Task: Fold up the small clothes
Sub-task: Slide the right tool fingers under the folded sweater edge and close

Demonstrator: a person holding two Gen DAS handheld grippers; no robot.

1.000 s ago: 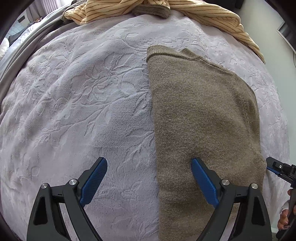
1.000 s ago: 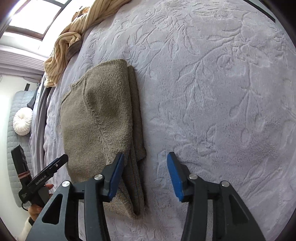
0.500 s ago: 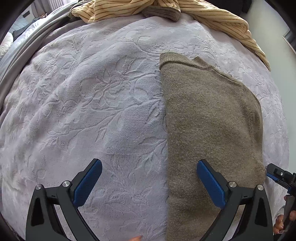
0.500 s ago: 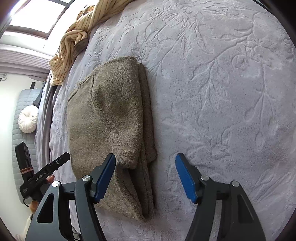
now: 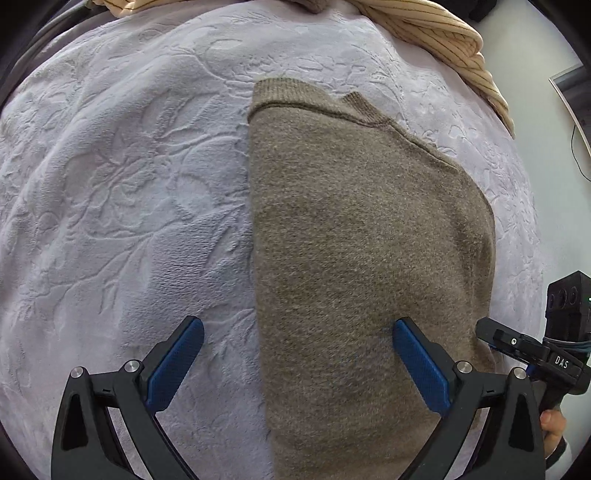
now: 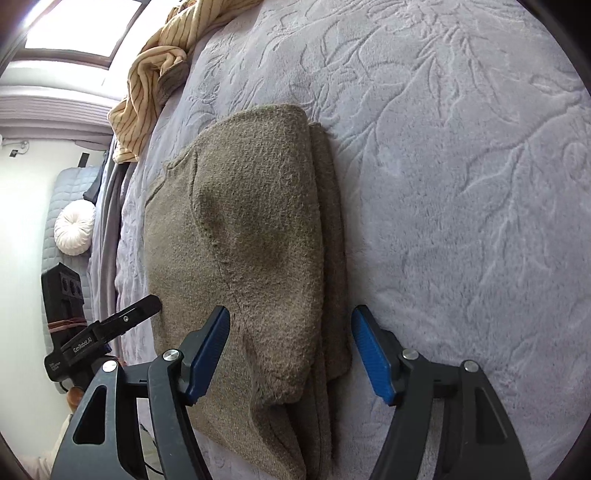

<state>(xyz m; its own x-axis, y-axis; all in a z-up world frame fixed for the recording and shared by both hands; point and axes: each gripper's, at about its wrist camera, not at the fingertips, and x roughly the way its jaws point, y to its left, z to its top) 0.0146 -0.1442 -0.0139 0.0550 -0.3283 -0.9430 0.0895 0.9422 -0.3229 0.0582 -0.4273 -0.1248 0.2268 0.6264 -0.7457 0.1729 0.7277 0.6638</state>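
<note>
A brown knitted sweater (image 5: 365, 236) lies folded lengthwise on the grey embossed bedspread (image 5: 122, 192). My left gripper (image 5: 295, 350) is open and empty above the sweater's near left edge, one finger over the bedspread and one over the knit. In the right wrist view the sweater (image 6: 255, 229) shows its folded layers stacked along its right edge. My right gripper (image 6: 291, 343) is open and empty, straddling that layered edge near the sweater's near end. The other gripper (image 6: 110, 328) shows at the left of that view.
A yellow striped garment (image 5: 436, 33) lies bunched at the far edge of the bed; it also shows in the right wrist view (image 6: 159, 81). A round white cushion (image 6: 74, 229) and a grey quilted surface sit beyond the bed's left side. The bedspread (image 6: 461, 184) stretches wide to the right.
Both grippers have moved closer over the sweater's near end and stayed open. The sweater has not moved.
</note>
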